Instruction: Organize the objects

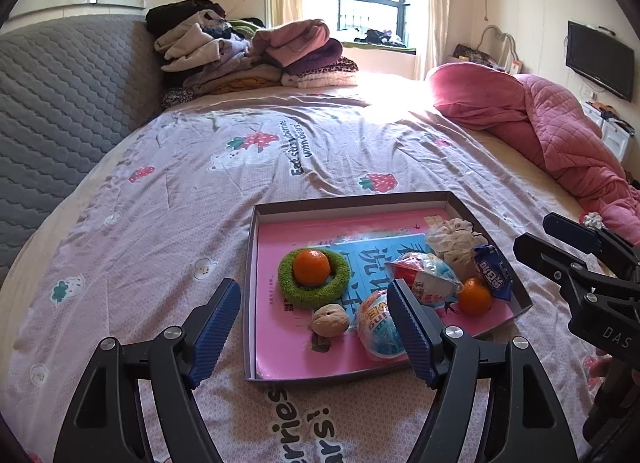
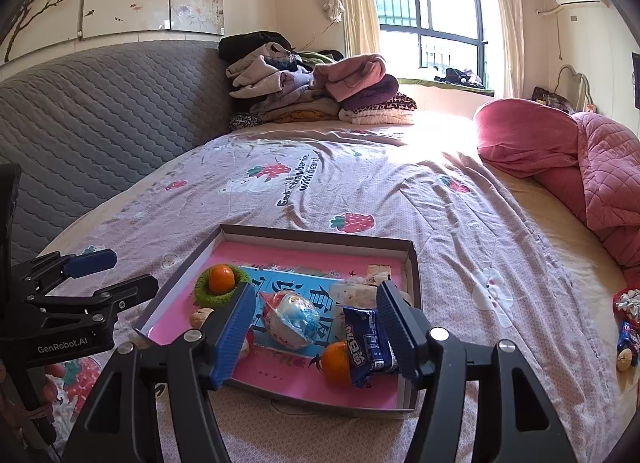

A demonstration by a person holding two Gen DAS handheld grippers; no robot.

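Left wrist view: nearest the lens, the left gripper (image 1: 312, 319) stands released, jaws wide, nothing between the pads. Beyond its fingertips lies the tray (image 1: 250, 295) on the bedspread (image 1: 160, 199). Inside it: an orange (image 1: 311, 266) seated in a green ring (image 1: 289, 287), a walnut (image 1: 329, 319), two wrapped eggs (image 1: 376, 329), a second orange (image 1: 475, 296), a blue packet (image 1: 493, 269) and a scrunchie (image 1: 454, 237). The right gripper (image 1: 536, 231) shows at the right edge, above the tray's right side.

Right wrist view: nearest the lens, the right gripper (image 2: 316, 309) is likewise released and empty, jaws framing an egg (image 2: 294, 319) and the packet (image 2: 366, 343) without touching either. More items (image 2: 626, 327) lie on the bedspread at the far right, well apart from the tray.

Judged step: clear the tray, then fetch those items. Keep both jaws wide. Do not brush the tray wall; it looks light and could slide. Approach each item from above.
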